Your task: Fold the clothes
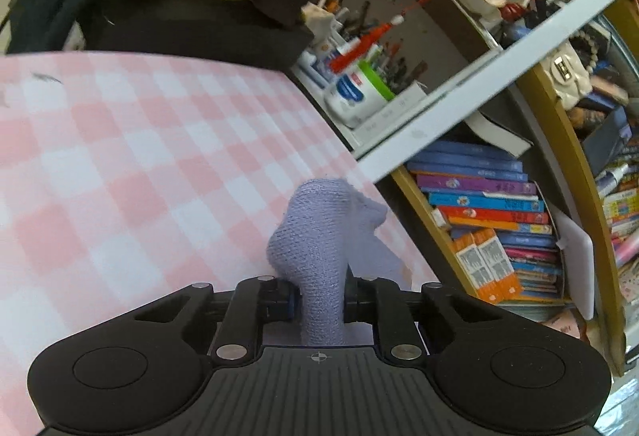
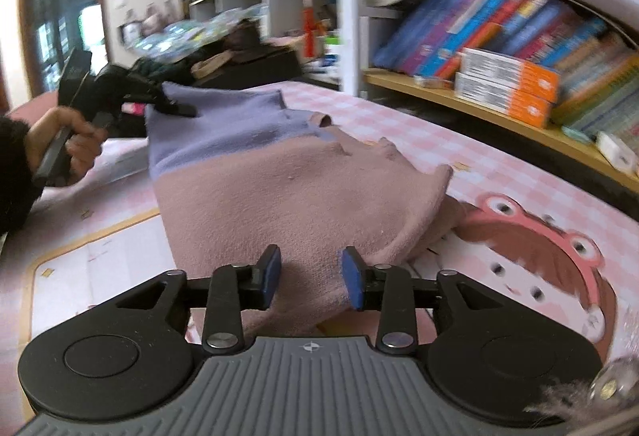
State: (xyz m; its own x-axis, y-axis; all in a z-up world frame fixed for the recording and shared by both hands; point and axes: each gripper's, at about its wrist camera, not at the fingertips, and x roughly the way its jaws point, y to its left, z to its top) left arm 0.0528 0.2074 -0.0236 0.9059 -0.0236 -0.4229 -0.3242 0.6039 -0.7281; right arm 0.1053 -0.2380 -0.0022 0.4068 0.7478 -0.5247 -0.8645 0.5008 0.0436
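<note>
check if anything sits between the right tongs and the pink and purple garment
Nothing visible does. The right tongs are open with the pink part of the garment lying directly between the pads, no other object in the gap. The left tongs already pinch the purple end, lifted over the checked table cover.

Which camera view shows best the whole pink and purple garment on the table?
The right wrist view shows it best: the pink and purple garment lies spread on the checked table, both colours visible. The left wrist view shows only a bunched purple corner pinched in the left claw.
</note>
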